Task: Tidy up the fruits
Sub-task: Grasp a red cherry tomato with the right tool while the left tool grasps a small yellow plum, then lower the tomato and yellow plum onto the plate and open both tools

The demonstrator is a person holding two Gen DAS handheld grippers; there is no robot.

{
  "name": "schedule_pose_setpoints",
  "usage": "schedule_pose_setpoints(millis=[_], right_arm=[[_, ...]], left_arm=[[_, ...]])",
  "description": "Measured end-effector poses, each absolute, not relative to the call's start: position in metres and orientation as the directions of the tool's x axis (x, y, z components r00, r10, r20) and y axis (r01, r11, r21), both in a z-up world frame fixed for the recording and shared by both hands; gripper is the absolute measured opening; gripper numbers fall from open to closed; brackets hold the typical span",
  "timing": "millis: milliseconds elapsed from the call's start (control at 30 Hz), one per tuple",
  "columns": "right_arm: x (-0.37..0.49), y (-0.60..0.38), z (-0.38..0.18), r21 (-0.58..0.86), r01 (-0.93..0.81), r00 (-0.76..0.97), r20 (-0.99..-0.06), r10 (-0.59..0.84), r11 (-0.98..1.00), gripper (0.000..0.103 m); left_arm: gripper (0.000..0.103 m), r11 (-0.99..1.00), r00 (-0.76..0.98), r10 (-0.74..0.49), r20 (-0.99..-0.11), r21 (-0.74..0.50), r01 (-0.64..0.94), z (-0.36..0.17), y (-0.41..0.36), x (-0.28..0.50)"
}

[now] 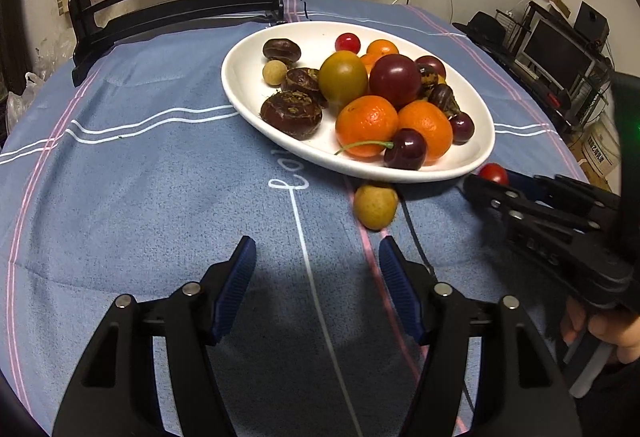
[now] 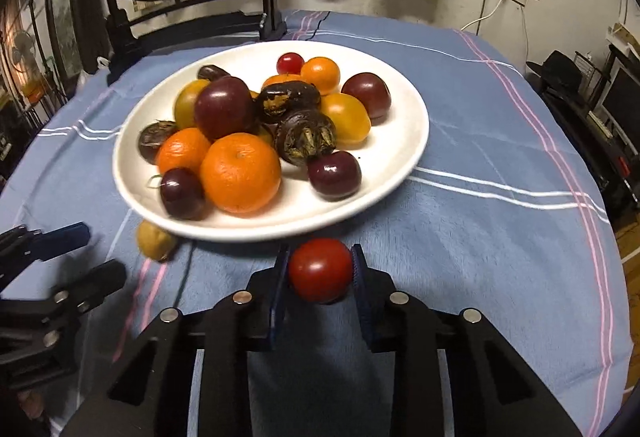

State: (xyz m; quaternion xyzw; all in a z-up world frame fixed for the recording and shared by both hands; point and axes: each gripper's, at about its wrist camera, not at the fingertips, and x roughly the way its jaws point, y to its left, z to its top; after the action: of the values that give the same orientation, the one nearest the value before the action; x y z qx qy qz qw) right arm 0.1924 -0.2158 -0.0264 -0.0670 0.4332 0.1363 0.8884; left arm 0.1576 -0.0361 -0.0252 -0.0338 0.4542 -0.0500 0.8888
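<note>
A white oval plate on the blue cloth holds oranges, dark plums, cherries, small tomatoes and brown water chestnuts. A small red tomato sits just in front of the plate's near rim, and my right gripper is shut on it, both blue pads against its sides. A tan longan lies on the cloth by the plate's edge. My left gripper stands open over bare cloth, a short way short of the longan, nothing between its fingers.
A black wooden stand with a round embroidered screen rises behind the plate. The table drops off at the right, with shelves and a monitor beyond. A hand holds the right gripper's handle.
</note>
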Motion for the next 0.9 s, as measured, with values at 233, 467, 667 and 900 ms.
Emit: schedule_pose_setpoints(millis=[233, 467, 667, 900], right_arm=[[0.175, -0.232, -0.026, 0.068, -0.283, 0.576, -0.786, 0.226, 0.957, 0.03], [0.166, -0.24, -0.017, 0.11, -0.288, 0.592, -0.76, 0.268, 0.951, 0.03], [0.163, -0.237, -0.019, 0.093, -0.296, 0.585, -0.769, 0.258, 0.95, 0.03], [0.161, -0.236, -0.018, 0.092, -0.308, 0.592, -0.761, 0.267, 0.947, 0.03]], left_arm=[[0.063, 0.994, 0.565, -0.11, -0.818, -0.101, 0.047, -0.027, -0.039, 0.161], [0.063, 0.995, 0.545, -0.098, -0.833, -0.096, 0.031, -0.031, -0.053, 0.172], [0.049, 0.998, 0.559, -0.056, -0.827, -0.035, 0.048, -0.033, -0.075, 0.187], [0.026, 0.995, 0.544, -0.062, -0.837, -0.009, 0.1, -0.029, -0.082, 0.186]])
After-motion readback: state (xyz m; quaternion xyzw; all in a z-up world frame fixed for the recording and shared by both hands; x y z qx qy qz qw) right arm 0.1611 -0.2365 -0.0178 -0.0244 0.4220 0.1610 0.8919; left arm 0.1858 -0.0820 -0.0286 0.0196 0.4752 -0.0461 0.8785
